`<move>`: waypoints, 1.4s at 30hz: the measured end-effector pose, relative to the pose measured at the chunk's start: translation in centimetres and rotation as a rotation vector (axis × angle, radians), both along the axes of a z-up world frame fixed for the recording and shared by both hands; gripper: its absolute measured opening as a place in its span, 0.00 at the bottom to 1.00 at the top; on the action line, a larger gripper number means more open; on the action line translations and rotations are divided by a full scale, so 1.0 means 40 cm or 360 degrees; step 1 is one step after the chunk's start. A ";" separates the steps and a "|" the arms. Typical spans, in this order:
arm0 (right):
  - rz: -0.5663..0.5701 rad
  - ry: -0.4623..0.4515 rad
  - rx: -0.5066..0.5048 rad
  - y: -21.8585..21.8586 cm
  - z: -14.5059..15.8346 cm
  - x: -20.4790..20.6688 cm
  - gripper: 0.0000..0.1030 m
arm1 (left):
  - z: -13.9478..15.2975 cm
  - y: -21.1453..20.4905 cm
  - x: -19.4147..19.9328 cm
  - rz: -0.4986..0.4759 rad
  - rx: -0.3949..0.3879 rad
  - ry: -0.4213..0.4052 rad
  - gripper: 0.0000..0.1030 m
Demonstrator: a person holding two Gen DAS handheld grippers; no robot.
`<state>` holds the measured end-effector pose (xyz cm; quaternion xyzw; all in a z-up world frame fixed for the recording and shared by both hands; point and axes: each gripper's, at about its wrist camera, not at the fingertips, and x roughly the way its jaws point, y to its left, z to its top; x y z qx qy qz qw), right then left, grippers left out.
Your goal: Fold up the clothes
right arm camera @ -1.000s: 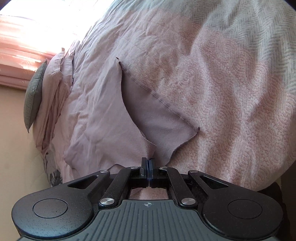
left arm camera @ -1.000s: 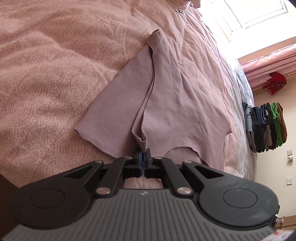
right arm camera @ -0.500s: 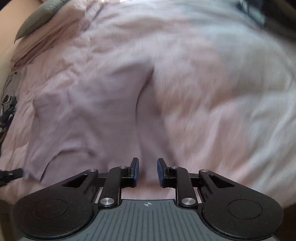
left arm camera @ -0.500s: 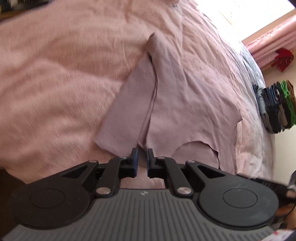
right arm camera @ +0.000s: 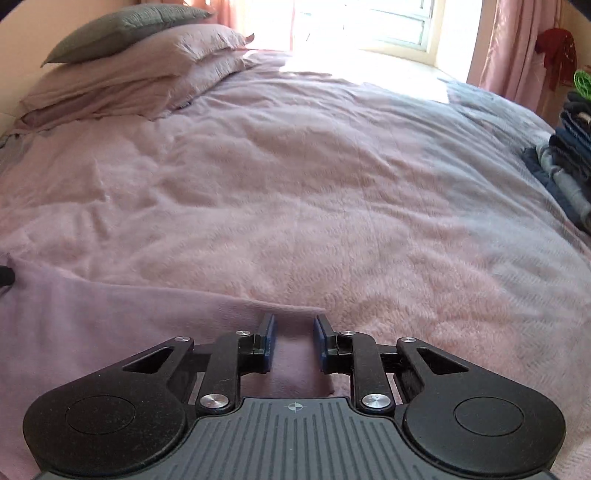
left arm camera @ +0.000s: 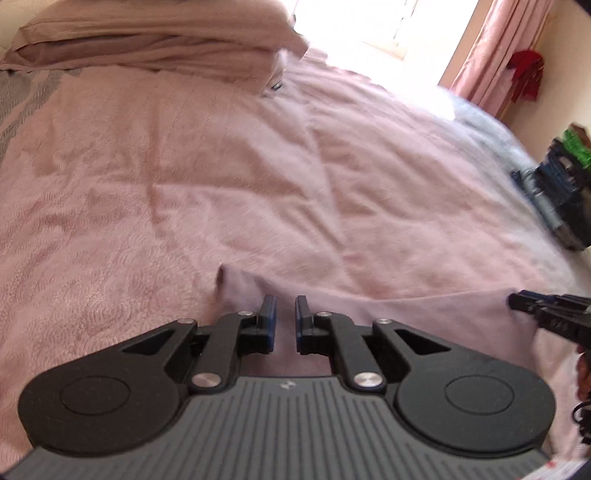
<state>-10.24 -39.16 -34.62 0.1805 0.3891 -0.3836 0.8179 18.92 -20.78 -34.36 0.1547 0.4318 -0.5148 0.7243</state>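
A mauve garment (left arm camera: 406, 314) lies flat on the pink bedspread (left arm camera: 221, 184), close to the bed's near edge. My left gripper (left arm camera: 285, 306) is open over the garment's left corner, with cloth showing between its fingers. In the same view the right gripper (left arm camera: 517, 301) pokes in from the right edge, at the garment's far side. From the right wrist, the garment (right arm camera: 110, 317) spreads to the left, and my right gripper (right arm camera: 293, 325) is open over its right edge, cloth in the gap. Neither holds the cloth.
Pillows (right arm camera: 122, 77) are stacked at the head of the bed, a grey one on top. A pile of folded dark clothes (right arm camera: 569, 166) sits at the bed's right side. Pink curtains (right arm camera: 513, 48) and a bright window (right arm camera: 369, 26) stand behind. The bedspread (right arm camera: 314, 184) stretches wide ahead.
Both grippers were shut on the garment's edge one second ago; both have opened and let it go. The views have swung from looking down the cloth to looking across the bed.
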 end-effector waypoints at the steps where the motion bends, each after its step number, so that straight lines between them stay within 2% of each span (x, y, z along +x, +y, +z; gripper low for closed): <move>1: -0.0016 -0.0019 0.0025 -0.013 -0.012 -0.012 0.18 | -0.029 -0.003 0.011 0.0011 0.0041 0.0017 0.05; 4: -0.0073 -0.0026 0.0025 -0.009 0.024 -0.041 0.18 | -0.048 0.015 0.027 0.0051 0.0037 0.0054 0.04; 8: -0.0056 -0.0096 0.0011 0.089 0.119 -0.091 0.18 | 0.017 0.066 0.000 0.0067 0.0004 0.0036 0.04; 11: 0.0023 -0.0134 0.0085 0.213 0.169 -0.136 0.18 | 0.075 0.144 -0.063 0.0026 0.0006 0.0039 0.06; 15: 0.0057 -0.0085 0.0268 0.368 0.152 -0.180 0.18 | 0.108 0.266 -0.172 -0.0034 0.0084 0.0098 0.06; 18: 0.0006 0.0005 0.0390 0.421 0.093 -0.200 0.18 | 0.082 0.332 -0.240 -0.0079 0.0200 0.0146 0.07; 20: 0.0027 0.0121 0.0457 0.429 0.059 -0.203 0.18 | 0.053 0.353 -0.266 -0.0073 0.0292 0.0110 0.07; 23: 0.0016 0.0137 0.0499 0.418 0.088 -0.205 0.18 | 0.052 0.364 -0.276 -0.0032 0.0332 0.0106 0.07; 24: -0.0005 0.0145 0.0534 0.411 0.101 -0.206 0.22 | 0.064 0.362 -0.276 -0.0019 0.0339 0.0111 0.07; 25: -0.0031 0.0139 0.0557 0.407 0.119 -0.211 0.28 | 0.078 0.360 -0.279 -0.0014 0.0356 0.0104 0.07; 26: -0.0053 0.0120 0.0576 0.405 0.138 -0.218 0.45 | 0.094 0.357 -0.283 -0.0010 0.0378 0.0090 0.07; 27: -0.0070 0.0083 0.0600 0.401 0.163 -0.225 0.55 | 0.112 0.356 -0.287 -0.0008 0.0411 0.0079 0.09; 29: -0.0072 0.0008 0.0642 0.394 0.214 -0.232 0.56 | 0.145 0.347 -0.294 0.0001 0.0499 0.0061 0.15; 31: -0.0059 -0.0008 0.0680 0.391 0.259 -0.232 0.56 | 0.184 0.342 -0.301 0.0001 0.0561 0.0055 0.25; 34: -0.0016 0.0000 0.0691 0.393 0.314 -0.234 0.56 | 0.247 0.340 -0.319 -0.0028 0.0583 0.0030 0.36; 37: 0.0025 -0.0014 0.0682 0.397 0.354 -0.239 0.56 | 0.299 0.343 -0.339 -0.0042 0.0570 0.0003 0.40; 42: 0.0084 -0.0049 0.0679 0.378 0.390 -0.263 0.56 | 0.355 0.338 -0.379 0.0017 0.0581 -0.0059 0.40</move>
